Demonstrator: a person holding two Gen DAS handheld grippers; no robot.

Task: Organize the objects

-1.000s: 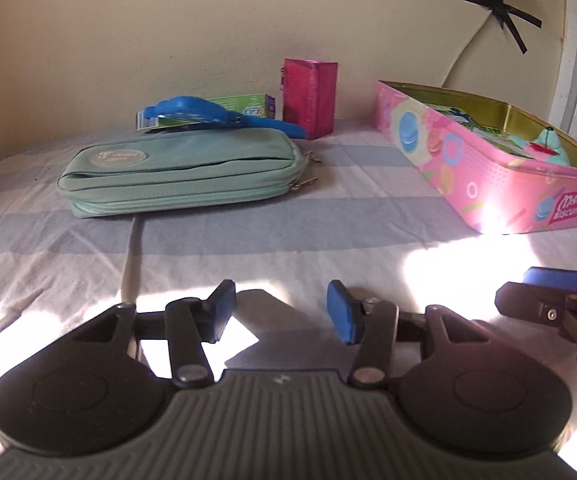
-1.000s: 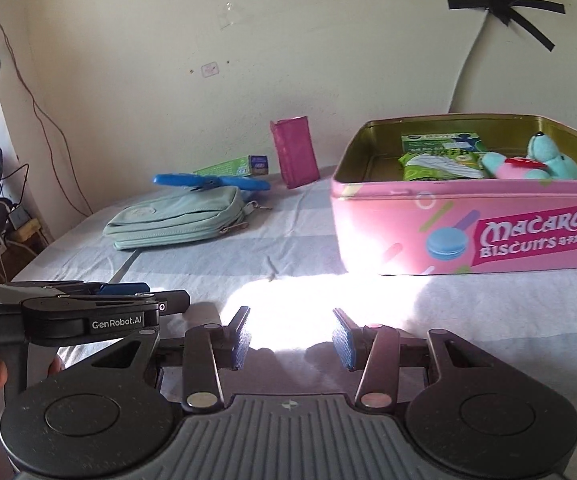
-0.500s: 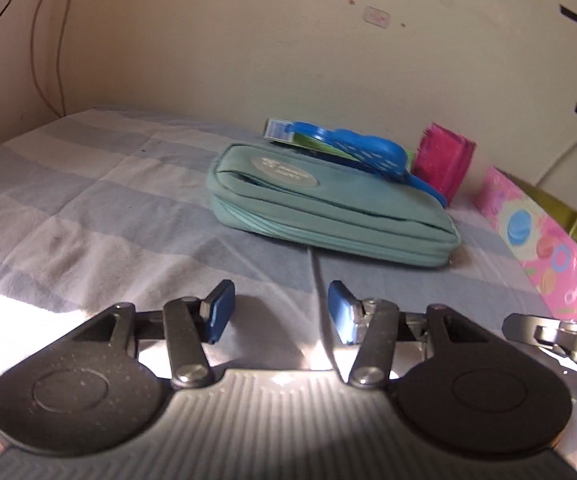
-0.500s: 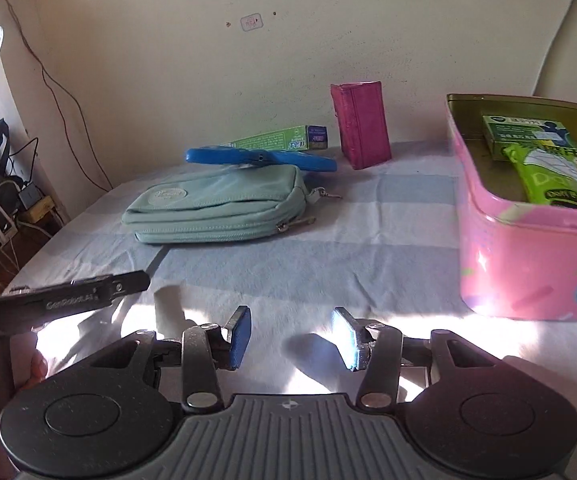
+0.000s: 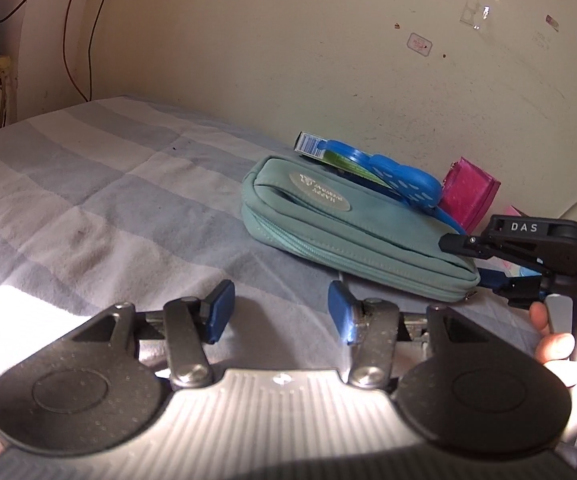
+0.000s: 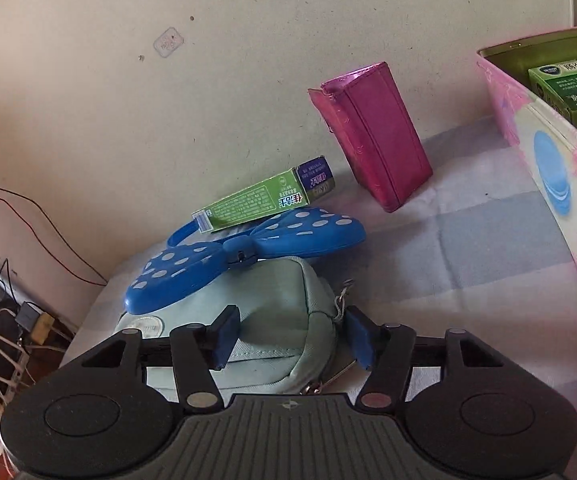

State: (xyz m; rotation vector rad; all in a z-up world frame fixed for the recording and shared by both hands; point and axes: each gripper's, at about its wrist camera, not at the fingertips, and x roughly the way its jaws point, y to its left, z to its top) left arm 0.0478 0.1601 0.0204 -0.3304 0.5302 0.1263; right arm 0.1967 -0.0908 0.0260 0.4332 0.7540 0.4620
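Left wrist view, what changed: A second ago this camera faced the pink tin. Now the tin is out of this view and the green pouch (image 5: 352,232) fills the middle.
Left wrist view, the tool: The left gripper (image 5: 280,312) has its jaws apart with nothing between them. It hangs over the bed, near the pouch but not touching it.
Left wrist view, the other tool: The right gripper (image 5: 484,264) comes in from the right edge, with one finger over the pouch's end and one below it. A second ago it was well short of the pouch.
Right wrist view, what changed: The right gripper (image 6: 288,336) has just been opening its jaws. The end of the green pouch (image 6: 272,320) now sits between them, but the pads do not look pressed on it.
Right wrist view, the pile: A blue bow (image 6: 244,256) lies on top of the pouch. A green box (image 6: 264,200) lies behind the bow, and a pink case (image 6: 372,136) stands by the wall.
What it means: The pouch looks like the next thing to be picked up and put in the pink tin (image 6: 544,152), which already holds green packets.
The bed: A striped sheet (image 5: 108,184) covers it, with bright sun in front.
The room: A cream wall (image 5: 288,40) with marks, and wires in the left corner.
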